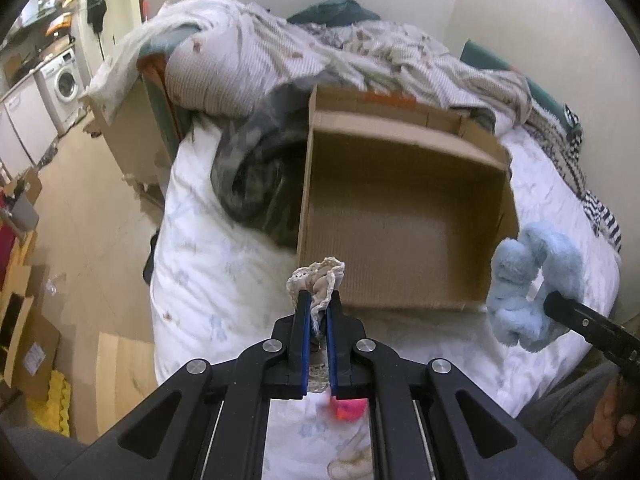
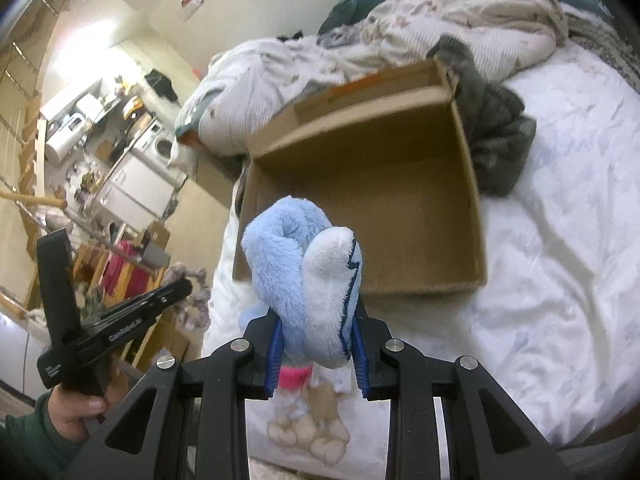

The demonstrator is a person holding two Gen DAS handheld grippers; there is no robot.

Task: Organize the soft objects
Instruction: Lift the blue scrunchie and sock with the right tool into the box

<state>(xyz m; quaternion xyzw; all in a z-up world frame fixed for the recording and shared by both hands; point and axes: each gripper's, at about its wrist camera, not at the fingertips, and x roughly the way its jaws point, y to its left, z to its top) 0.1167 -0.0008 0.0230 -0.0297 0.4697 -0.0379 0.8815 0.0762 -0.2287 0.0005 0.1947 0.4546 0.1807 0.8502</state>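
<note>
Both tongs were clamped: my left gripper point(image 1: 318, 312) pinched a lace cloth point(image 1: 318, 276), my right gripper point(image 2: 316, 344) the blue plush point(image 2: 304, 272), both held near the empty cardboard box point(image 1: 400, 216), presumably for dropping in.

You can read only one piece of lettering: white print along the side of the left gripper point(image 2: 120, 316), seen low on the left in the right wrist view. It looks like "GenRobot.ai", though the letters are small and blurred. A white mark lower on its handle is too small for you to make out.
</note>
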